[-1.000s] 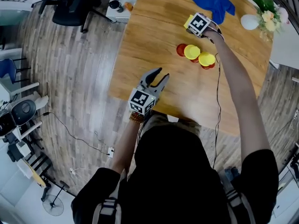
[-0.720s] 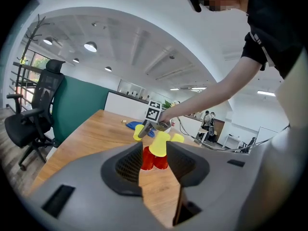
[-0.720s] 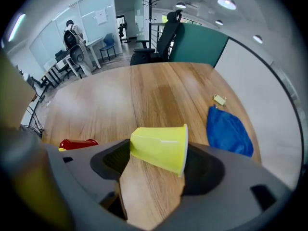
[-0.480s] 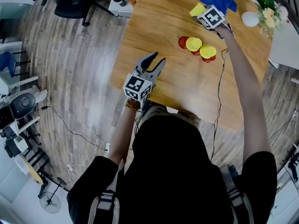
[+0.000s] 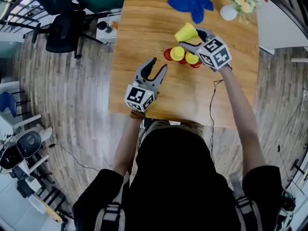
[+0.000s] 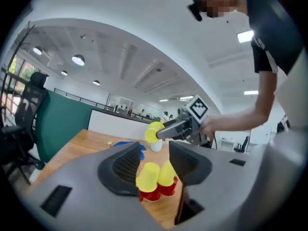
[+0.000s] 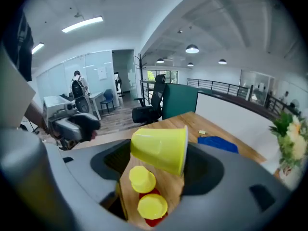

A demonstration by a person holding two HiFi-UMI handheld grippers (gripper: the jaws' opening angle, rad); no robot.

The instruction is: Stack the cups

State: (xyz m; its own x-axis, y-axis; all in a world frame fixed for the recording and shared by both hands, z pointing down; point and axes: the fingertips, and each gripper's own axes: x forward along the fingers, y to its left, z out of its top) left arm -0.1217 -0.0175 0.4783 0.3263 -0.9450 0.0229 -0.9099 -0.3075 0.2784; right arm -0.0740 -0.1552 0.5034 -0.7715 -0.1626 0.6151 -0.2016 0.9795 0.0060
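Note:
Two yellow cups (image 5: pixel 177 53) (image 5: pixel 191 57) stand upside down on red cups (image 5: pixel 168 54) in a cluster on the wooden table (image 5: pixel 144 23). My right gripper (image 5: pixel 190 36) is shut on another yellow cup (image 5: pixel 186 32), held on its side just above and behind the cluster. In the right gripper view that cup (image 7: pixel 161 148) lies across the jaws, over the two yellow tops (image 7: pixel 142 179) (image 7: pixel 152 206). My left gripper (image 5: pixel 159 64) hovers left of the cluster, its jaws opening with nothing between them. Its own view frames the cups (image 6: pixel 148 177) ahead.
A blue cloth (image 5: pixel 191 3) lies at the table's far end, beside a white vase of flowers (image 5: pixel 228 12). A black office chair (image 5: pixel 57 32) stands on the floor to the left. The table's near edge (image 5: pixel 159 117) runs just behind my left gripper.
My right gripper has carried the yellow cup back from near the blue cloth to above the cluster. The left gripper has come closer to the cups and its jaws stand wider.

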